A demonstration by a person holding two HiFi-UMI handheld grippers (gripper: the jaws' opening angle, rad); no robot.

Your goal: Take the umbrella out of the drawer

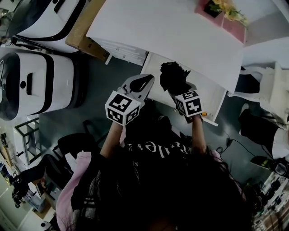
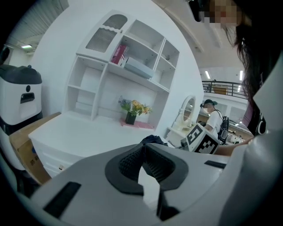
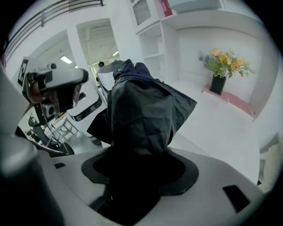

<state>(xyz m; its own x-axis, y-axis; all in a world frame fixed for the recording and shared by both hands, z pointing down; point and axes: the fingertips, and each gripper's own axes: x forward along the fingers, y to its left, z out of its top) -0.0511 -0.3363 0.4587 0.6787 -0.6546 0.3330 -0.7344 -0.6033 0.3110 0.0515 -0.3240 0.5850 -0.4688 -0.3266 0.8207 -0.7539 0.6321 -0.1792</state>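
Observation:
The umbrella (image 1: 172, 75) is a folded, dark, crumpled bundle, held above the open white drawer (image 1: 213, 97) that juts out from the white desk (image 1: 167, 31). My right gripper (image 1: 179, 89) is shut on it; in the right gripper view the umbrella (image 3: 141, 110) stands up out of the right gripper (image 3: 139, 164) and hides the pads. My left gripper (image 1: 145, 81) hovers just left of the drawer's front corner, apart from the umbrella. In the left gripper view the left gripper (image 2: 144, 153) has its pads together with nothing between them, and the umbrella (image 2: 153, 139) peeks over it.
A vase of flowers (image 1: 220, 7) on a pink mat stands at the desk's back. A cardboard box (image 1: 84, 28) leans at the desk's left, beside two white machines (image 1: 40, 81). Shelves (image 2: 128, 53) rise behind the desk, with a round mirror (image 2: 188, 110) to the right.

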